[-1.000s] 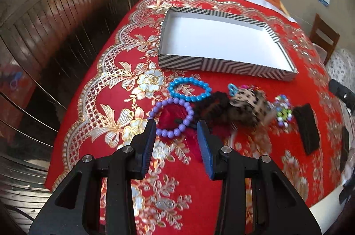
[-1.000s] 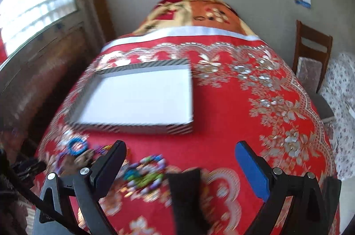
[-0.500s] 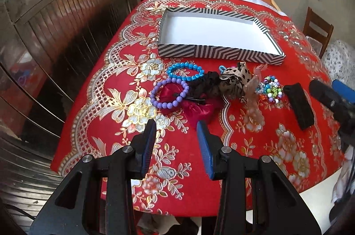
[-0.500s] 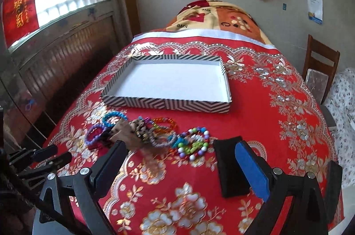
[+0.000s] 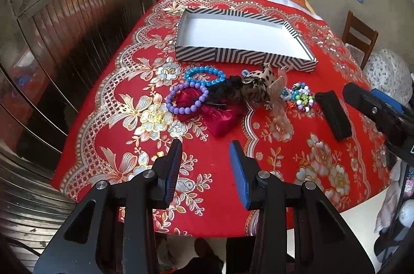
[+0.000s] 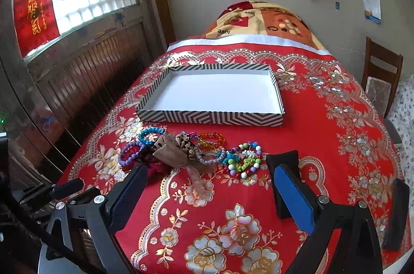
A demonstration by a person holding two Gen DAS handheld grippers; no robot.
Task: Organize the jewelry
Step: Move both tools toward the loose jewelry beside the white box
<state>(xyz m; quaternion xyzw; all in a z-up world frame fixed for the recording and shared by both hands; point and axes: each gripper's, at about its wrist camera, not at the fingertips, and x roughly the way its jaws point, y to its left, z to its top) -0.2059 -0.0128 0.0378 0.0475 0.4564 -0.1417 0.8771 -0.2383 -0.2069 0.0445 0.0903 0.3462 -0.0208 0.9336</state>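
Both grippers have drawn back from the jewelry pile: left gripper point(image 5: 205, 152) and right gripper point(image 6: 209, 180) hover with jaws apart and empty, above the red floral-clothed table point(image 6: 323, 134). Beaded bracelets point(image 6: 243, 157) lie just before the empty striped cardboard tray point(image 6: 209, 116).

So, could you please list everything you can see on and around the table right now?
Tray: one, black-and-white striped, white inside, nothing in it, far half of the table.
Bracelets: blue, purple, orange, multicoloured, in a row before the tray.
Bows: one spotted beige, one red, among the bracelets.
Black pads: one beside the multicoloured bracelet, one at the table's right edge.
Tablecloth: red, gold flowers.
Chair: brown, right.
Left gripper: open, holding nothing.
Right gripper: open, holding nothing.
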